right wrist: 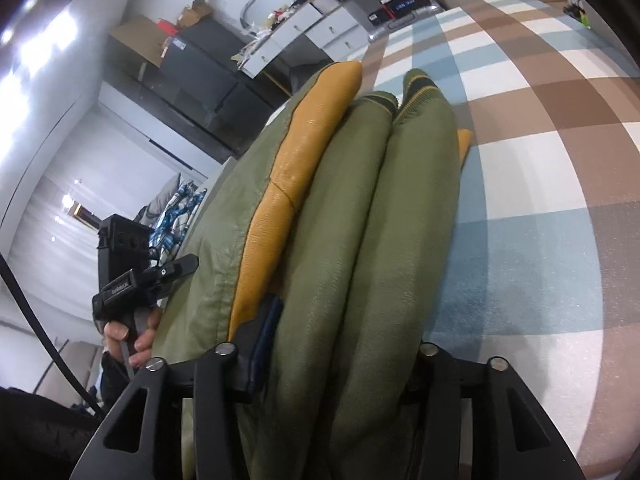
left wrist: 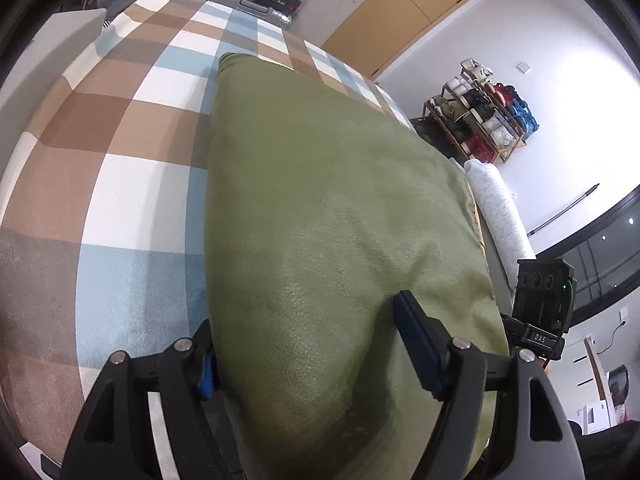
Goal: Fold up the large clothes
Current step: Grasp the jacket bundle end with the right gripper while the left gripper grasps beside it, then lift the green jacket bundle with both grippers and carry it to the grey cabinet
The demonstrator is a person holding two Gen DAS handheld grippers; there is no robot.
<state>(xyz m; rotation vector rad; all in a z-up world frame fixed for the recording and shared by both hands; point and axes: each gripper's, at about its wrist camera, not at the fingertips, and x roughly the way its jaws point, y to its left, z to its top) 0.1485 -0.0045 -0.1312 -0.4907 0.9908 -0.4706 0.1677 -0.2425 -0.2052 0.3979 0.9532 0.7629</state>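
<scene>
A green jacket [left wrist: 320,200] with mustard-yellow lining [right wrist: 296,168] lies folded lengthwise on a bed with a plaid cover [left wrist: 120,140]. In the right wrist view its two sleeves [right wrist: 360,200] lie side by side on top, with the striped cuffs [right wrist: 416,84] at the far end. My left gripper [left wrist: 304,312] straddles the jacket's near end: one finger sits at its left edge, the other rests on top. My right gripper [right wrist: 348,320] holds the sleeve folds loosely between its jaws. Its left pad [right wrist: 266,336] is tucked beside the lining; the right finger is hidden under fabric.
Each view shows the other gripper at the jacket's side [left wrist: 544,300] [right wrist: 132,272], one with a hand [right wrist: 128,336] on its handle. A white bolster [left wrist: 500,208] lies along the bed's right edge. A shoe rack [left wrist: 484,120], white drawers [right wrist: 316,28] and a silver case [left wrist: 256,8] stand beyond the bed.
</scene>
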